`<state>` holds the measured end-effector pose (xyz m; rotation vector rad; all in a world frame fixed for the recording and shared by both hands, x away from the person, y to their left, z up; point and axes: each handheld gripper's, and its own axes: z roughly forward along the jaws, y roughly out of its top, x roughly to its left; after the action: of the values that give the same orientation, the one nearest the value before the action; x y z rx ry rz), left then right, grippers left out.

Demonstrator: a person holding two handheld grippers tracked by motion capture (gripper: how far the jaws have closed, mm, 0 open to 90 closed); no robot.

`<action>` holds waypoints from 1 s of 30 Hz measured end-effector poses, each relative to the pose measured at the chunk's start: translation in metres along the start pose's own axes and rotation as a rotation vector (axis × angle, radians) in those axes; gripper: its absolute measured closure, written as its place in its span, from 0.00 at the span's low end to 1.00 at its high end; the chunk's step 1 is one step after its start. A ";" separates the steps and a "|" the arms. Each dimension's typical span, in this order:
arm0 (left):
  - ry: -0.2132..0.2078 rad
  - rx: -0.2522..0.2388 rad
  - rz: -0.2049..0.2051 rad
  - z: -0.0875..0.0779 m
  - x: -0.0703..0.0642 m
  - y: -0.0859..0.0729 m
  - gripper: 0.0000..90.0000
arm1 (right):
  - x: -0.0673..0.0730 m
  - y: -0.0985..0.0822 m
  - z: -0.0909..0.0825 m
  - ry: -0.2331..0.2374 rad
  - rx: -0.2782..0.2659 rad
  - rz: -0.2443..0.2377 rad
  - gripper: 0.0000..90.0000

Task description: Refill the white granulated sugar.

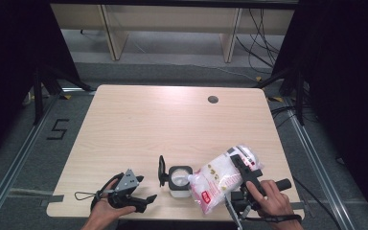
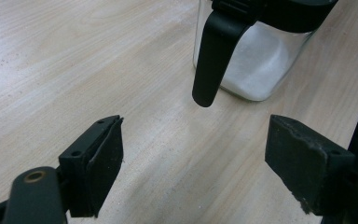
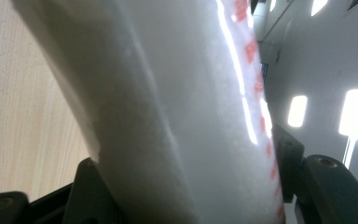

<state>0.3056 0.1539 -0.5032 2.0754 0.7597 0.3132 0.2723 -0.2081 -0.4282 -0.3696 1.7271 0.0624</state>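
The plastic bag of white granules [image 1: 223,179], printed with red marks, is tilted over the glass jar [image 1: 179,181] near the front edge of the bench [image 1: 172,120], its lower corner at the jar's open mouth. The right gripper [image 1: 243,168] has its jaws clamped on the bag's upper part. The jar, partly filled with white granules, has its black lid [image 1: 162,169] swung open. The left gripper [image 1: 146,199] rests left of the jar, jaws released and apart, with nothing between them.

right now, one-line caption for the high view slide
Right tool tips a white bag into an open jar while the left tool waits open.
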 end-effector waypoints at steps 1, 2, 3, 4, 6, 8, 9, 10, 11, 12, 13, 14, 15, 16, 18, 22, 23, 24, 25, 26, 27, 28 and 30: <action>0.000 0.000 0.000 0.000 0.000 0.000 0.21 | -0.001 0.000 0.000 -0.001 -0.002 -0.007 0.50; 0.000 0.000 -0.001 0.000 0.000 0.000 0.21 | -0.001 0.000 0.000 -0.002 -0.003 -0.011 0.50; 0.000 0.000 0.000 0.000 0.000 0.000 0.21 | -0.001 0.000 0.000 -0.003 -0.003 -0.008 0.50; 0.004 0.005 0.001 0.000 0.000 0.000 0.21 | 0.003 0.000 -0.001 0.002 0.013 0.043 0.50; 0.003 0.005 0.004 0.000 0.000 0.000 0.21 | 0.003 0.000 -0.001 0.000 0.009 0.047 0.50; 0.000 -0.001 -0.001 0.000 0.000 0.000 0.21 | 0.003 0.000 -0.001 0.001 0.011 0.041 0.50; 0.000 0.000 0.000 0.000 0.000 0.000 0.21 | 0.003 0.000 -0.001 0.000 0.009 0.049 0.50; 0.000 0.000 0.000 0.000 0.000 0.000 0.21 | 0.003 0.000 -0.001 0.000 0.010 0.047 0.50; 0.008 0.008 0.006 -0.001 0.000 0.000 0.21 | 0.003 0.000 -0.001 0.001 0.012 0.047 0.50; 0.006 0.008 0.005 -0.001 0.000 0.000 0.21 | 0.003 0.000 -0.001 -0.002 0.017 0.046 0.50; 0.004 0.005 0.004 0.000 0.001 0.000 0.21 | 0.002 0.000 -0.001 0.003 0.011 0.041 0.50; 0.005 0.006 0.004 -0.001 0.000 0.000 0.21 | 0.003 -0.001 -0.001 0.000 0.006 0.043 0.50; 0.003 0.006 0.005 0.000 0.001 0.000 0.21 | 0.003 0.000 -0.001 0.000 0.008 0.042 0.50; 0.004 0.006 0.005 -0.001 0.000 0.000 0.21 | 0.003 0.000 -0.001 -0.003 0.016 0.044 0.50; 0.004 0.005 0.004 -0.001 0.001 0.000 0.21 | 0.000 0.000 0.000 -0.004 -0.008 0.009 0.50; 0.004 0.005 0.004 -0.001 0.001 0.000 0.21 | -0.002 0.000 0.000 -0.003 -0.008 -0.028 0.50; 0.004 0.005 0.005 -0.001 0.001 0.000 0.21 | -0.001 0.000 0.000 -0.001 -0.006 -0.018 0.50; 0.003 0.005 0.004 -0.001 0.001 0.000 0.21 | 0.000 0.000 0.000 -0.002 -0.006 -0.001 0.50; 0.003 0.005 0.005 -0.001 0.001 0.000 0.21 | 0.003 0.000 -0.001 0.002 0.007 0.044 0.50; 0.003 0.006 0.006 -0.001 0.001 0.000 0.21 | 0.003 0.000 -0.001 0.002 0.005 0.044 0.50; 0.004 0.005 0.005 -0.001 0.001 0.000 0.21 | 0.003 0.000 -0.001 0.010 0.016 0.044 0.50; 0.004 0.005 0.005 -0.001 0.001 0.000 0.21 | 0.003 0.000 -0.001 0.003 0.008 0.045 0.50; 0.002 -0.001 -0.001 0.000 0.000 0.000 0.21 | 0.001 0.000 0.000 0.003 -0.001 0.019 0.50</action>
<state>0.3056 0.1541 -0.5030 2.0739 0.7615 0.3146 0.2721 -0.2085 -0.4292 -0.3542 1.7336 0.0763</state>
